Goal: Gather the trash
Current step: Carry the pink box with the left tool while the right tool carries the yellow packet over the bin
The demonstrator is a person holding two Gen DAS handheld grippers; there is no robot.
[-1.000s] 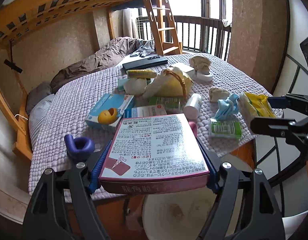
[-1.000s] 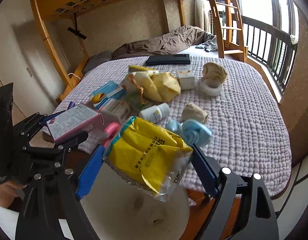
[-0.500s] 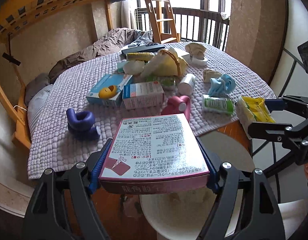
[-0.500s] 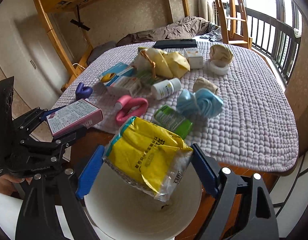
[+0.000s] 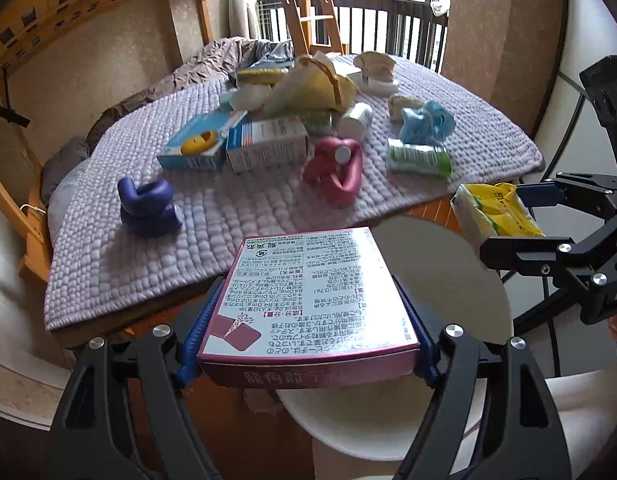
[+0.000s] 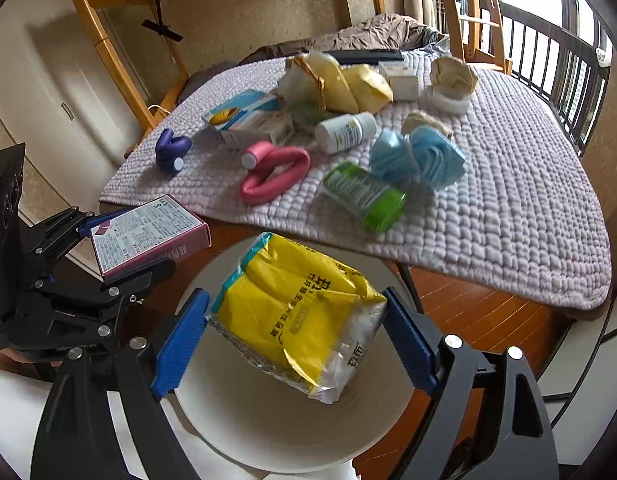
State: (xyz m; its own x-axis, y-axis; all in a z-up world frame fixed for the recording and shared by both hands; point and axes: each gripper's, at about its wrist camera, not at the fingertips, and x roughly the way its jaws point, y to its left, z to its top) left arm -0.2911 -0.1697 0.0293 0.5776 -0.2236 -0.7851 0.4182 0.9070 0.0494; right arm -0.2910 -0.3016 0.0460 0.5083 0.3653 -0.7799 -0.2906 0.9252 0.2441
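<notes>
A: Bedroom, wooden bunk frame (image 6: 108, 36) at the back, table (image 6: 480, 312) under a lilac quilted mat (image 6: 508, 208). White bin (image 6: 268, 420) stands on the floor at the near edge.

B: Left gripper (image 5: 308, 316)?

A: Clamped on a pink box (image 5: 312, 300), blue pads pressing both long sides. Box lies flat, printed face up, over the bin's left rim (image 5: 460, 264). Same box in the right view (image 6: 144, 232).

B: Right gripper (image 6: 296, 328)?

A: Closed on a yellow bag (image 6: 300, 320), clear plastic, pinched from both sides, hanging above the bin opening. Left view shows it too (image 5: 496, 212), just off the table edge.

B: Other stuff on the mat?

A: Pink foam roller (image 6: 276, 172), purple roller (image 6: 172, 150) near the left edge, green wipes pack (image 6: 364, 196) beside a blue cloth wad (image 6: 420, 156), white bottle (image 6: 344, 132) on its side, two boxes (image 6: 248, 120) touching each other, yellow pouch (image 6: 348, 80) behind them, tape roll (image 6: 448, 98) with a beige lump on top.

B: Inside the bin?

A: Bottom mostly hidden by the bag, can't tell.
</notes>
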